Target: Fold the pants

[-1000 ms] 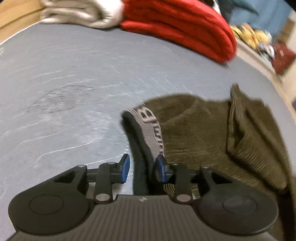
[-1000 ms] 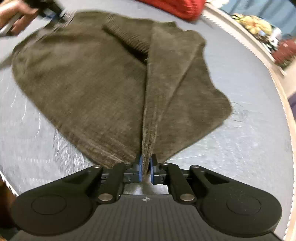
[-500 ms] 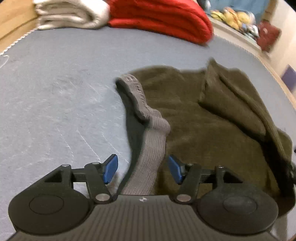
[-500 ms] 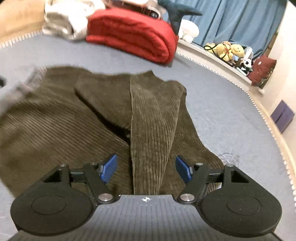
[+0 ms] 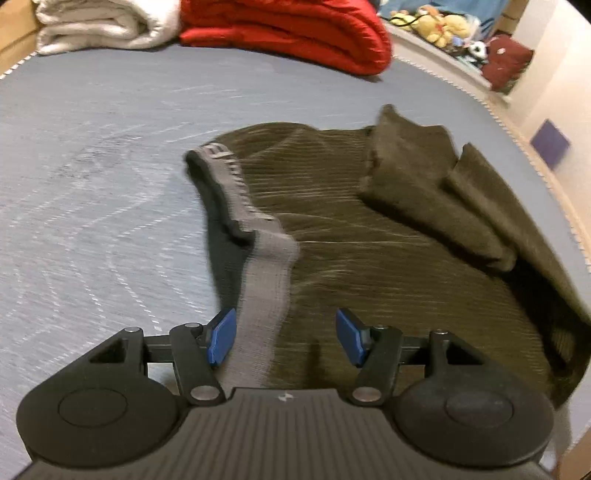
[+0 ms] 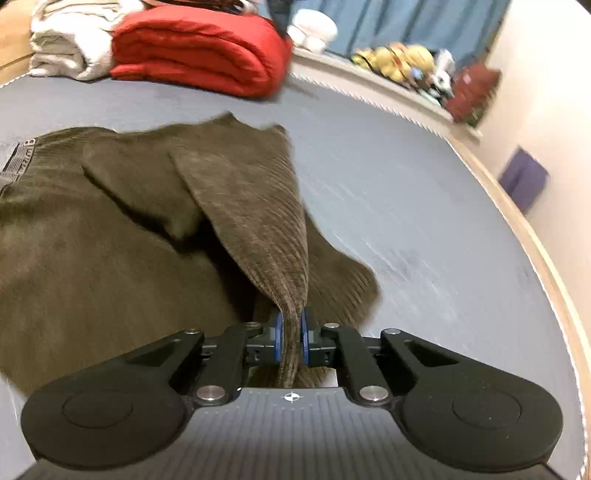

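Olive corduroy pants (image 5: 369, 236) are spread on the grey-blue mattress (image 5: 92, 184), filling centre and right of the left wrist view and the left half of the right wrist view. Long axis is seen running roughly left to right across the left wrist frame: grey knit elastic waistband (image 5: 258, 266) at the left edge, legs doubled into a loose ridge at upper right. Fabric is ribbed and matte; the waistband is flat-knit with dark lettering, too blurred to be read.

Left gripper (image 5: 282, 338) is spread wide at lower centre; the waistband strip passes between the blue pads (image 5: 221, 338) without being pinched.

Right gripper (image 6: 291, 341) is clamped on a fold of corduroy, which is pulled up into a tapered, tent-like flap rising from lower centre toward upper centre of the right wrist frame. Wales are seen running lengthwise along the flap.

Red folded blanket (image 6: 195, 48) and cream folded blanket (image 6: 62, 40) are stacked at the upper left. Plush toys (image 6: 399, 61) are lined along the ledge at upper right, in front of a blue curtain (image 6: 406, 22).
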### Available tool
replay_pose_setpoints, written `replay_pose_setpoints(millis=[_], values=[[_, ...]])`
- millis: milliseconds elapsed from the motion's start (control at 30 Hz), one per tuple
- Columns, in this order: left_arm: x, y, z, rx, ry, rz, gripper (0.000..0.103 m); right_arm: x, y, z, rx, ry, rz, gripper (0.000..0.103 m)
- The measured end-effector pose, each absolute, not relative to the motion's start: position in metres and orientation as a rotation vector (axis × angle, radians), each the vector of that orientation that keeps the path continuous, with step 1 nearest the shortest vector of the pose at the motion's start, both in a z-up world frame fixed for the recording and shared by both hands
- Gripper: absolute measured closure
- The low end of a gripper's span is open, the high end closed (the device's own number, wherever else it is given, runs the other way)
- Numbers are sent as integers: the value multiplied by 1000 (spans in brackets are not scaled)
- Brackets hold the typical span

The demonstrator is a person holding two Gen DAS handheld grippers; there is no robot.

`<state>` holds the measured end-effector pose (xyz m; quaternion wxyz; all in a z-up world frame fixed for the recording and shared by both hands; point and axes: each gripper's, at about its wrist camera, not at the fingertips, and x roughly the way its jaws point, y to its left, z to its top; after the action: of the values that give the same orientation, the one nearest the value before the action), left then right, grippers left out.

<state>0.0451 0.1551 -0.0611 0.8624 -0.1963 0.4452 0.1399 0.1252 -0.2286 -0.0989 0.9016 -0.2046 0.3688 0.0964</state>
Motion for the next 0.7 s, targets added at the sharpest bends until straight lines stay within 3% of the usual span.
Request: replay_pose_setpoints(millis=[233, 267, 333, 400, 433, 467, 700], values=[[45, 134, -49, -440, 907, 211, 34, 73, -319, -128, -487, 1044, 201, 93], [46, 134, -50, -439, 908, 210, 33, 70, -322, -128, -488, 1042, 180, 88], [49, 132, -54, -423, 916, 216, 33, 66, -317, -114, -476, 971, 174, 82], [51, 134, -59, -417, 929, 228, 33, 62, -303, -93, -456, 848, 209, 68], [53, 135, -62, -417, 937, 236, 33, 61, -295, -85, -439, 786, 231, 52], [54, 137, -65, -416, 944, 246, 33, 63, -286, -79, -424, 738, 255, 45], [60, 142, -78, -396, 976, 272, 33, 109, -187, -110, -502, 623, 359, 44]])
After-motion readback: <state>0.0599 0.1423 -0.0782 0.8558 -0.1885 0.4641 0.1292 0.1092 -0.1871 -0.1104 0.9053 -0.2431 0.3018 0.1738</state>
